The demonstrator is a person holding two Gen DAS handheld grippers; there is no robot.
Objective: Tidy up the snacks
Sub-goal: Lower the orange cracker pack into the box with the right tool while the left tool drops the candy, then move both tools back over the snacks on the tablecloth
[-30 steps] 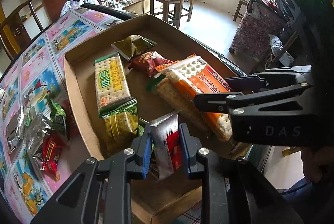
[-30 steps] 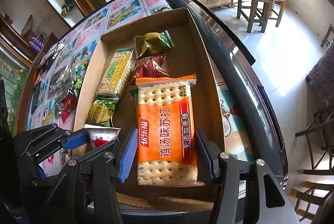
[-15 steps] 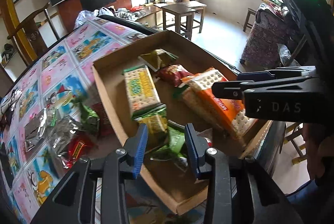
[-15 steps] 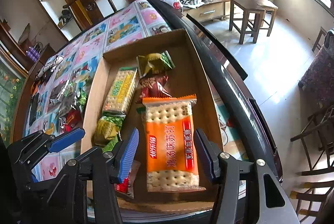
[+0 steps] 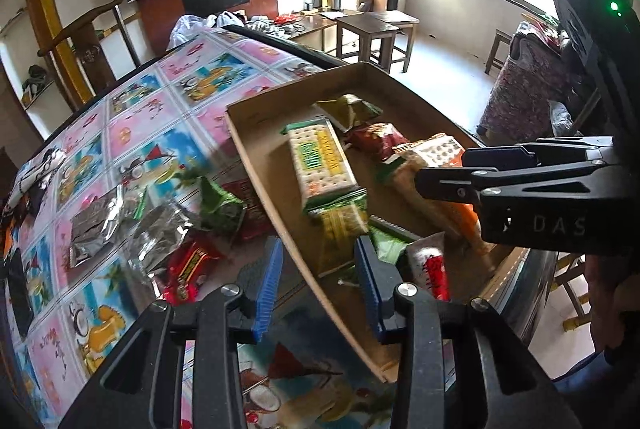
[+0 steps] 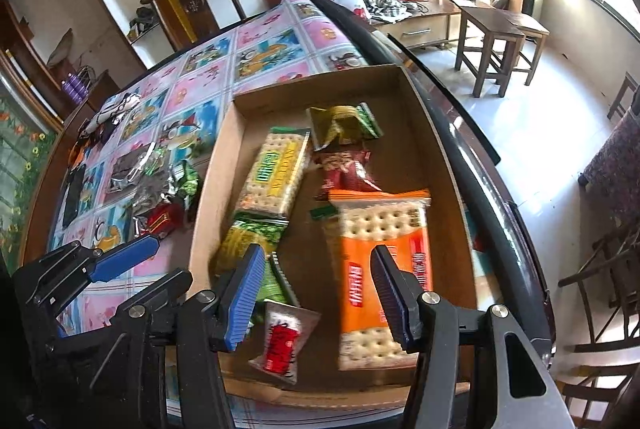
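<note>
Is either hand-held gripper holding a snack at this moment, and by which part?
Nothing is held. The left hand-held gripper and the right hand-held gripper are both open; the orange cracker packet lies free in the brown cardboard box.

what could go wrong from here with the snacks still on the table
1. The loose packets overlap in a heap beside the cardboard box, so the open left gripper might pinch two at once.
2. The foil ones look slippery and crumple easily.
3. The box sits near the table edge; a nudge could shift it outward.
</note>
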